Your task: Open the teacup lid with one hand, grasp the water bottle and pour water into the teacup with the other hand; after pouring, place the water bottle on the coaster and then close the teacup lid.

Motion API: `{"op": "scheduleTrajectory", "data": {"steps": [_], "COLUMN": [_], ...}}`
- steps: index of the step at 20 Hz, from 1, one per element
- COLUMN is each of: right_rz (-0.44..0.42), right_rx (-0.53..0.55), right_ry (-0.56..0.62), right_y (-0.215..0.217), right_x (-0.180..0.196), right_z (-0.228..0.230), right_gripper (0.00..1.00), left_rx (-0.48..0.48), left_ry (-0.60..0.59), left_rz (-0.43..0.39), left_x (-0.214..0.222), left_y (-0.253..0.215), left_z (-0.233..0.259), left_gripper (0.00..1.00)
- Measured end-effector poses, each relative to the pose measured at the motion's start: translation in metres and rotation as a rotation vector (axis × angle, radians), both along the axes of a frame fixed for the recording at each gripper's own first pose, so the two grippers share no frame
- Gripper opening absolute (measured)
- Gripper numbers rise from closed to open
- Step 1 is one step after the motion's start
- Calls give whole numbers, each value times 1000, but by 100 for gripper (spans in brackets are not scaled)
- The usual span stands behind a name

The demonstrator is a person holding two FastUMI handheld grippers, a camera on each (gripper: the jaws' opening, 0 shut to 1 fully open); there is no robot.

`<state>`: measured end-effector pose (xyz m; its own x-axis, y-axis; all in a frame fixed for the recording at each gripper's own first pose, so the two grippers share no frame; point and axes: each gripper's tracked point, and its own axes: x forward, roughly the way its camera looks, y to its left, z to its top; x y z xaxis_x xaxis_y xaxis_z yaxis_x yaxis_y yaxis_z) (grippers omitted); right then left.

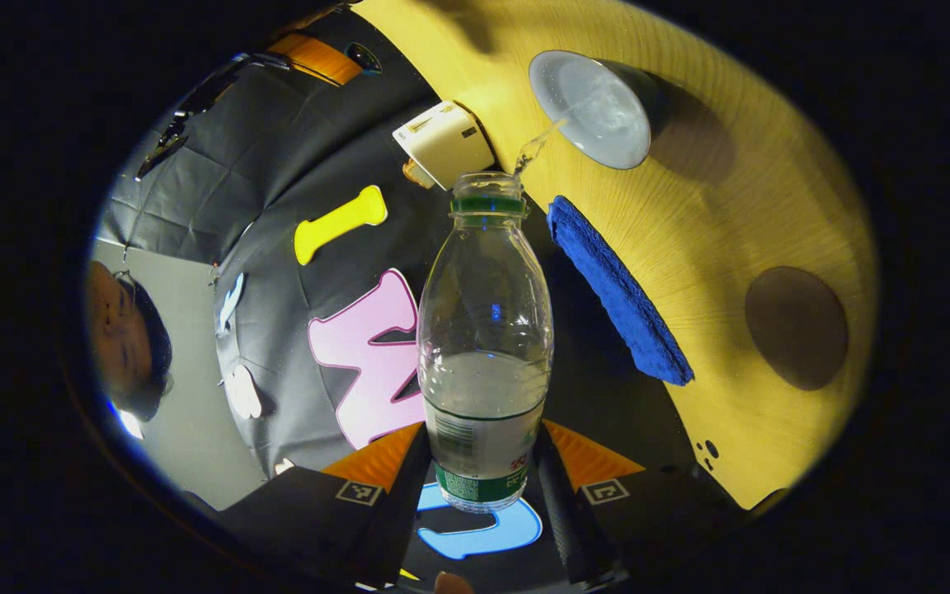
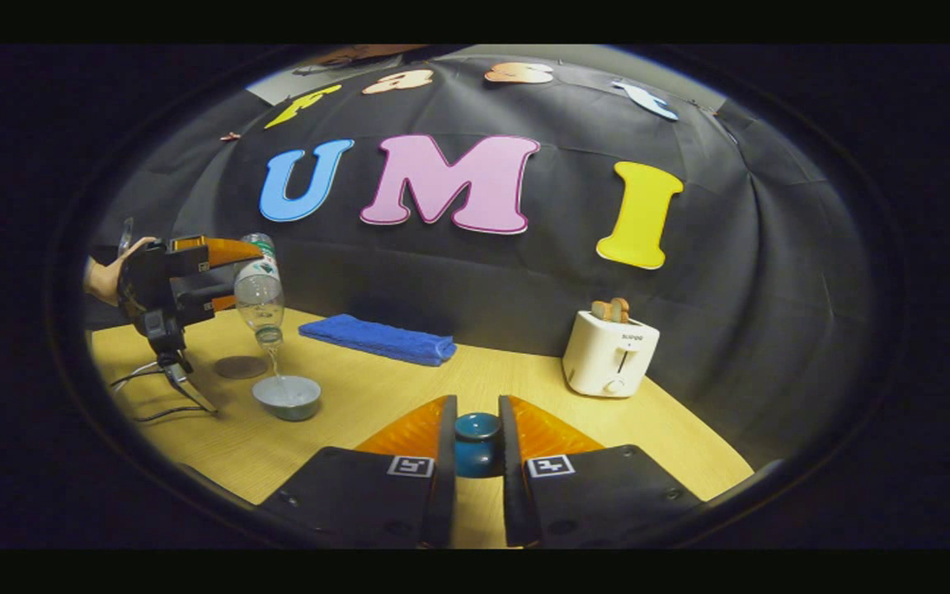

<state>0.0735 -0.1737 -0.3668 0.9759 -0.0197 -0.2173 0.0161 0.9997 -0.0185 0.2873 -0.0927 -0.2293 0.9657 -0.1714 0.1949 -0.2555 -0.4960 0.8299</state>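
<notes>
Left claw [image 1: 482, 478] tips bottle [image 1: 485, 346] over teacup [image 2: 286, 397]; right claw [image 2: 477, 462] clasps lid [image 2: 477, 445].

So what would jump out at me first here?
The tilted water bottle, clamped in the left hand-held gripper, sends a thin stream into the open teacup on the wooden table. Nearer you, the right hand-held gripper holds the teacup lid by its knob.

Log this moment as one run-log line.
stage: pouring | left gripper: holds water bottle tilted over teacup | right gripper: holds lid | coaster: bare
</notes>
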Motion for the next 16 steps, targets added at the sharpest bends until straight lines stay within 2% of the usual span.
{"op": "scheduleTrajectory", "data": {"steps": [4, 5, 6, 7, 8, 9, 10, 11, 13, 14, 15, 16], "right_rz": [-1, -1, -1, -3, -3, -3, -1, 0, -1, -1, 0, 2], "right_rx": [3, 3, 3, 2, 3, 4, 6, 6, 10, 12, 13, 13], "right_ry": [0, 1, 0, 1, 2, 3, 6, 8, 13, 14, 16, 18], "right_y": [0, 1, 1, 1, 1, 2, 2, 3, 3, 4, 6, 7], "right_x": [1, 2, 2, 3, 3, 2, 3, 3, 3, 4, 5, 6], "right_z": [-2, -2, -1, -2, -2, -3, -4, -5, -7, -7, -8, -9], "right_gripper": [31, 22, 27, 27, 22, 31, 31, 31, 31, 22, 31, 22], "left_rx": [-1, -12, -20, -28, -24, -18, -33, -72, -212, -292, -379, -485], "left_ry": [-2, 7, 18, 25, 26, 32, 47, 70, 150, 199, 254, 314], "left_rz": [-21, -13, 0, 10, 15, 18, 24, 35, 79, 90, 101, 112], "left_x": [0, 1, 2, 3, 3, 2, 5, 4, 5, 4, 4, 2], "left_y": [-7, -6, -3, 0, 0, -1, -2, 5, 17, 20, 21, 20], "left_z": [1, 0, -5, -8, -12, -14, -19, -23, -41, -52, -63, -74], "left_gripper": [72, 72, 72, 72, 72, 72, 72, 73, 72, 72, 72, 72]}}
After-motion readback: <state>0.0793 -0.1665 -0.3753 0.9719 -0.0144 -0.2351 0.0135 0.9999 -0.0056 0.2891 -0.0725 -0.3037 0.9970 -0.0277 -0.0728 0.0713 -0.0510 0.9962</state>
